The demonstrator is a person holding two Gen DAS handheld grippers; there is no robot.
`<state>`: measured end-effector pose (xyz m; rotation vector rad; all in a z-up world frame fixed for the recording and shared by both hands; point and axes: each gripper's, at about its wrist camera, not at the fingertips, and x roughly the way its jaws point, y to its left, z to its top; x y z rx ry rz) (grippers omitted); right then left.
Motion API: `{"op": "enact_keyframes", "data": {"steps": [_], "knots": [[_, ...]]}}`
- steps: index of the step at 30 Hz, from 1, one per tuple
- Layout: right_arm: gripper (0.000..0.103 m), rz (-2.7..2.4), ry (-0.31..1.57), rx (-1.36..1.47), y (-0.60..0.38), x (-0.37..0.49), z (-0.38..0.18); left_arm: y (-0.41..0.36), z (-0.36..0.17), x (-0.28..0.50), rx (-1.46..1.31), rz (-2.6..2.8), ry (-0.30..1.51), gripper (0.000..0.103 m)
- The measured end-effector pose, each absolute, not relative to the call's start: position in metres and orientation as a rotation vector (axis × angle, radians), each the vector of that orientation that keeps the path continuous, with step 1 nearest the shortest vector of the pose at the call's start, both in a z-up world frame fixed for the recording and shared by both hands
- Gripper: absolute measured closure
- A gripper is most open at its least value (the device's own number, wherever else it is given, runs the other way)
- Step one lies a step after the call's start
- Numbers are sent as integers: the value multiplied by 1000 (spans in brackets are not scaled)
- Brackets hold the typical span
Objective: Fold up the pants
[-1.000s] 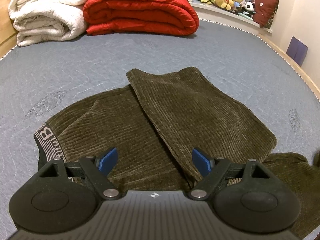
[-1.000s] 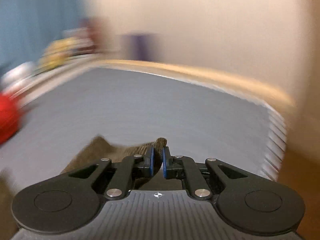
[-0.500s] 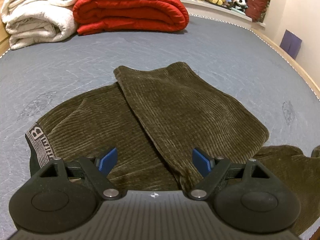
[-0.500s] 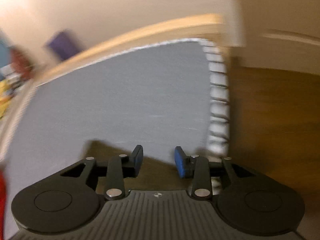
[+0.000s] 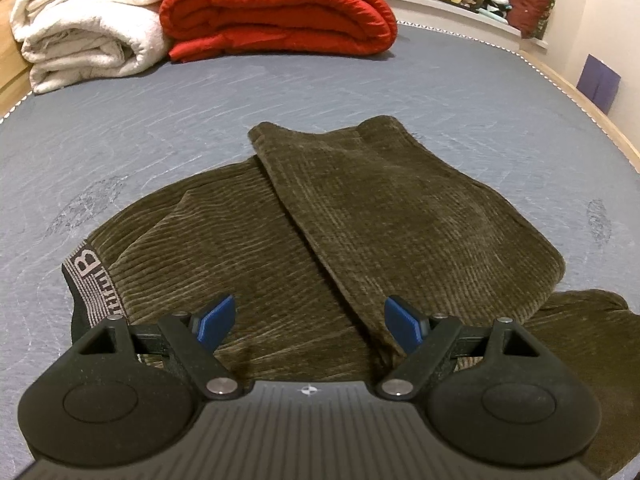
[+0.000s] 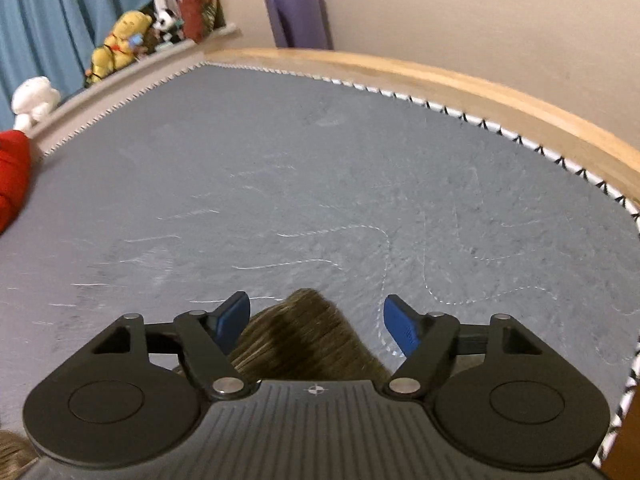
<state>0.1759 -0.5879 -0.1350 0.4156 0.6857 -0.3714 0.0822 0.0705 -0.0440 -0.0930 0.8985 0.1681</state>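
Grey mattress (image 6: 320,168) spreads bare beyond folded pants (image 5: 360,220); both grippers' fingers (image 5: 404,322) spread wide, holding nothing.

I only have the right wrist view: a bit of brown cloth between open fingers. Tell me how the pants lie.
Observer: In the left wrist view the pants lie on the grey mattress, one leg folded diagonally over the rest.
Operator: Locate the waistband.
Observer: The waistband, marked with a B, sits at the pants' left end, near the left gripper's left finger.
Operator: Report the left gripper.
Observer: The left gripper is open above the cloth, gripping nothing.
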Motion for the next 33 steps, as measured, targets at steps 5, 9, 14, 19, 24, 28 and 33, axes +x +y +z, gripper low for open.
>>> {"op": "enact_keyframes", "data": {"steps": [5,9,14,19,24,28,33], "knots": [[86,-254,726,309,-577,186,-144,75,-42,86,-114,160,909,17],[94,-419,502,261,-580,175,-106,73,-38,90,-120,160,901,17],[82,-682,494,320,-607,171,-110,65,-37,87,-102,133,901,17],[50,-676,479,515,-638,135,-120,69,-33,78,-106,130,894,17],[50,-684,547,582,-664,85,-135,69,-25,67,-115,111,870,17],[49,-618,665,663,-665,57,-161,65,-24,62,-101,89,862,17],[48,-556,763,651,-648,41,-161,65,-24,58,-89,77,860,17]]}}
